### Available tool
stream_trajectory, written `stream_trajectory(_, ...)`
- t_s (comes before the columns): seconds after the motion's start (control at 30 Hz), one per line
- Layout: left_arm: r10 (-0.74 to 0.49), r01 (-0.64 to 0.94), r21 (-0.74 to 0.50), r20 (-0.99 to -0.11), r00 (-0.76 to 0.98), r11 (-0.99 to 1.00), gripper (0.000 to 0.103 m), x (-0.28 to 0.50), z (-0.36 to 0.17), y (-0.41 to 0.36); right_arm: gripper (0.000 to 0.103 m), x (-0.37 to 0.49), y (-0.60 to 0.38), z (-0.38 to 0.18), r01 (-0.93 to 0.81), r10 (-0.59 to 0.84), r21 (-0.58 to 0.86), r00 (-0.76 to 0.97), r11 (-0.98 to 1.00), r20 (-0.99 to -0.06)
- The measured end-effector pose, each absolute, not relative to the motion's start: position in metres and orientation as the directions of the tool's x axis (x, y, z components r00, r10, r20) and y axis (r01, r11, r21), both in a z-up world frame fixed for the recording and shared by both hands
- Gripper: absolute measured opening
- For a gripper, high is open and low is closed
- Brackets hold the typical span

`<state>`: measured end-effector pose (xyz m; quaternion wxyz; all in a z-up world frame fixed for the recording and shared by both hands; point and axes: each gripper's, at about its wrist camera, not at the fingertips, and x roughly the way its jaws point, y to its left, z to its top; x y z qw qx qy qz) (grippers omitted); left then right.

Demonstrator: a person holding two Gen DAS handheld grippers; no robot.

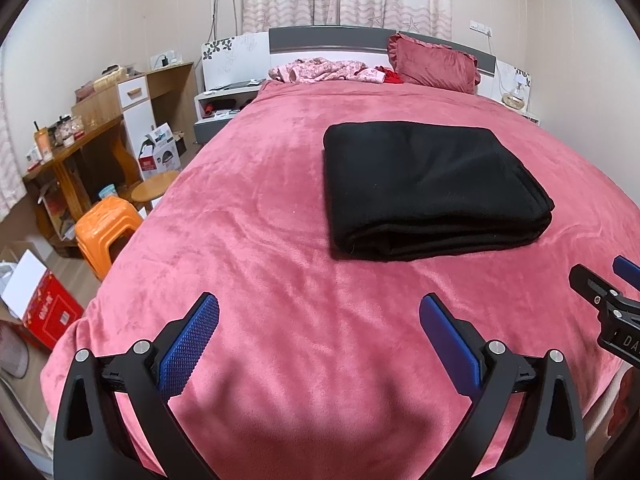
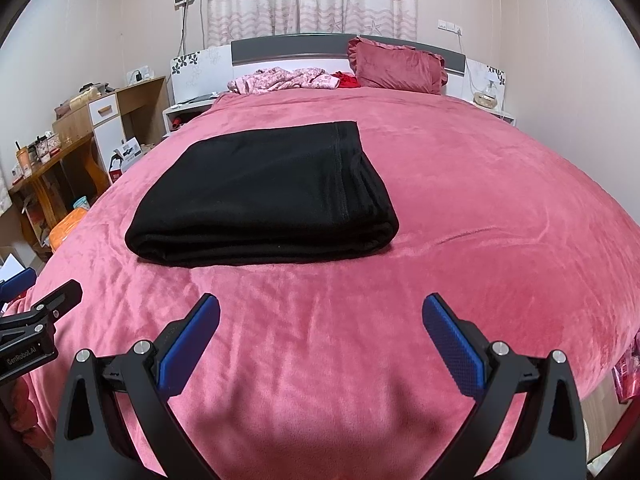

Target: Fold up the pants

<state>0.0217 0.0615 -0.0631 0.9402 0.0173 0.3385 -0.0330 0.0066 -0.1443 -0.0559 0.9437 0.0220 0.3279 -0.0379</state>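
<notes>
The black pants (image 1: 428, 188) lie folded into a thick rectangle on the pink bedspread (image 1: 260, 220), with the stacked folded edges facing me. In the right wrist view the pants (image 2: 264, 196) sit left of centre. My left gripper (image 1: 319, 312) hovers open over the bedspread, short of the pants and to their left, holding nothing. My right gripper (image 2: 320, 312) is also open and empty, short of the pants and to their right. Each gripper shows at the edge of the other's view: the right gripper (image 1: 600, 280) and the left gripper (image 2: 40, 288).
A red pillow (image 1: 436, 62) and crumpled pink clothes (image 1: 324, 70) lie at the headboard. Left of the bed stand an orange stool (image 1: 106, 226), a round wooden stool (image 1: 154, 186), a wooden desk (image 1: 80, 140) and a red box (image 1: 48, 312). A nightstand with a lamp (image 2: 488, 94) is at the right.
</notes>
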Motion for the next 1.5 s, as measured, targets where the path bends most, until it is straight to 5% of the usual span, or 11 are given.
stream_trajectory(1.5,-0.049,0.078,0.016,-0.652,0.756,0.997,0.099,0.0216,-0.0708,0.069,0.101,0.005,-0.1455,-0.0628,0.086,-0.048,0.028,0.767,0.996,-0.64)
